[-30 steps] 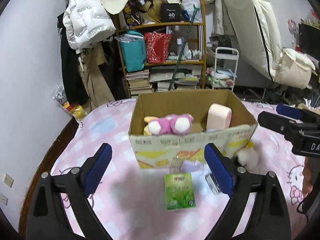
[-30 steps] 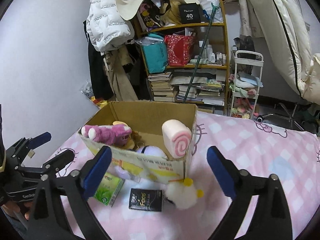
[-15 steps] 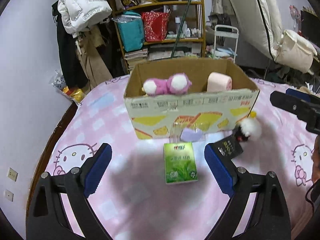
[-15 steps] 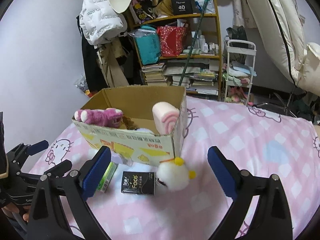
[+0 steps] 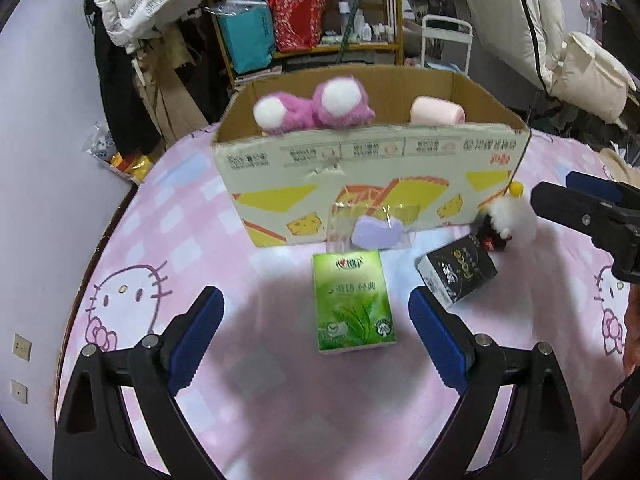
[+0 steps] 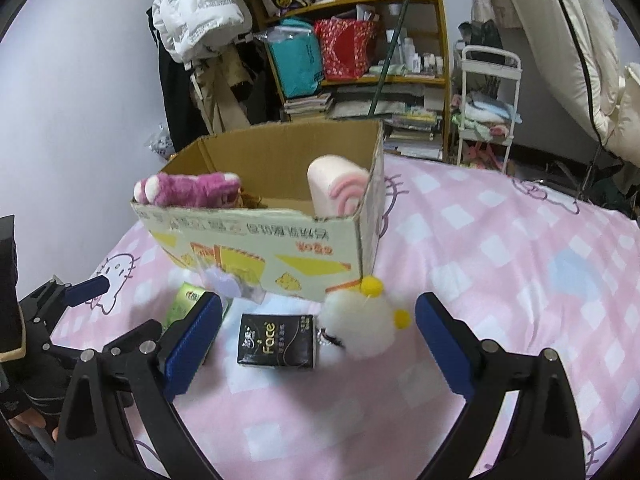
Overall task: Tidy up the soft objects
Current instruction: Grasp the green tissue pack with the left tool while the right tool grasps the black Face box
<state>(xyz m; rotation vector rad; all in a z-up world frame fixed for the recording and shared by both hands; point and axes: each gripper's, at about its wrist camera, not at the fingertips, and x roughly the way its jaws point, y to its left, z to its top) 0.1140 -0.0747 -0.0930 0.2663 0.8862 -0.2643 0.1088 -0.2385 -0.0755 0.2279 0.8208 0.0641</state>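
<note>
A cardboard box (image 5: 372, 176) (image 6: 280, 236) stands on the pink bed and holds a pink plush toy (image 5: 316, 110) (image 6: 188, 194) and a pink roll cushion (image 5: 438, 110) (image 6: 336, 188). In front of it lie a green tissue pack (image 5: 352, 300) (image 6: 188, 300), a black tissue pack (image 5: 456, 276) (image 6: 276, 340), a white fluffy toy with yellow pompoms (image 5: 512, 216) (image 6: 360, 328) and a purple item in a clear bag (image 5: 376, 232) (image 6: 226, 282). My left gripper (image 5: 314, 336) is open around the green pack. My right gripper (image 6: 318, 344) is open around the black pack and white toy.
The bed has a pink checked Hello Kitty sheet (image 5: 132, 292) (image 6: 500, 248). Behind it stand a cluttered wooden shelf (image 5: 312, 20) (image 6: 360, 40), hanging coats (image 5: 144, 4), a white trolley (image 6: 486, 108) and a cream mattress leaning on the wall (image 5: 520, 20).
Both grippers have come lower and closer to the items in front of the box. The green pack now lies between my left fingers, the black pack and white toy between my right fingers.
</note>
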